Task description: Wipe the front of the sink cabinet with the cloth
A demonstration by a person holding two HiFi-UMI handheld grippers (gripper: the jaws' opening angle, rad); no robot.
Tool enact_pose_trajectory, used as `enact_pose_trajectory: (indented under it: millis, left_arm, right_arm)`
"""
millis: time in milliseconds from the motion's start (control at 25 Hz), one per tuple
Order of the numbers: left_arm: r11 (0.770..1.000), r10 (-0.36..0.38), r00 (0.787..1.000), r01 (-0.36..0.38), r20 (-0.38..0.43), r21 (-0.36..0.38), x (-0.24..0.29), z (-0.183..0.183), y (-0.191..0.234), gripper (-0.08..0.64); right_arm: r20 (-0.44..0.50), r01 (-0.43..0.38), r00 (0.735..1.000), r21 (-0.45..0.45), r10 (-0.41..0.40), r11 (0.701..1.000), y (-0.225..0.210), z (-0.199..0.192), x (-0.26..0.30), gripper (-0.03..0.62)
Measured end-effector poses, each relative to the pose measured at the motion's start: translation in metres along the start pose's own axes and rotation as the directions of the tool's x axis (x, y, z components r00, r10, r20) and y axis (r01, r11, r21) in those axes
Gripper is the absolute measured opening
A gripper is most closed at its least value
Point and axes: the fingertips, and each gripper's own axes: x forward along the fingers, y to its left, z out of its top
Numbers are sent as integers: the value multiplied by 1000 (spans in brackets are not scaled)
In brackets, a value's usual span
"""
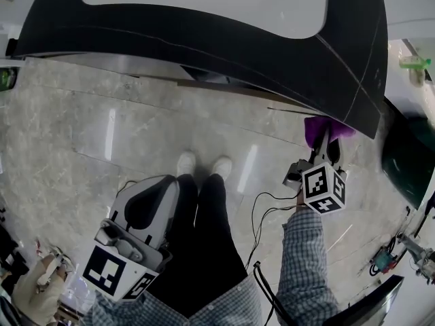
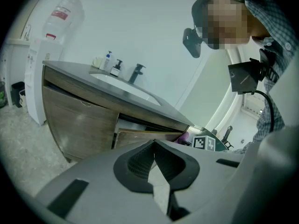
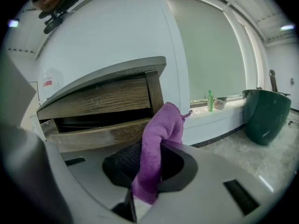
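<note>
The sink cabinet [image 1: 204, 32] shows from above as a dark counter with a white basin. Its wood drawer fronts [image 3: 103, 97] fill the right gripper view, the lower drawer pulled slightly out. My right gripper [image 1: 325, 145] is shut on a purple cloth [image 1: 326, 129] just below the counter's right corner. The cloth [image 3: 163, 129] sticks up between the jaws, a short way from the drawer's right end. My left gripper [image 1: 156, 195] hangs low beside the person's legs, well away from the cabinet [image 2: 79, 125], shut with nothing in it [image 2: 154, 146].
A dark green bin [image 1: 408, 155] stands right of the cabinet, and a green bottle [image 3: 210, 100] sits on the window ledge. Soap bottles [image 2: 110, 62] and a black faucet [image 2: 136, 73] are on the counter. A water dispenser [image 2: 42, 78] stands at its left. Cables [image 1: 262, 209] trail on the floor.
</note>
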Motion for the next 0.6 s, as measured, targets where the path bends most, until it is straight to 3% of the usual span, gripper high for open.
enact_pose_trajectory:
  millis: [360,600]
  left_arm:
    - [1000,17,1000,-17,18,-16,-12,-3,9,11]
    - [998,47,998,-46,35,-38,-23,-7,21,11]
  right_arm:
    - [-28,-178,984,-110,176,978,75,-8,-6,77]
    - [-47,-252,968,-136,247,958,118,-17,-9,77]
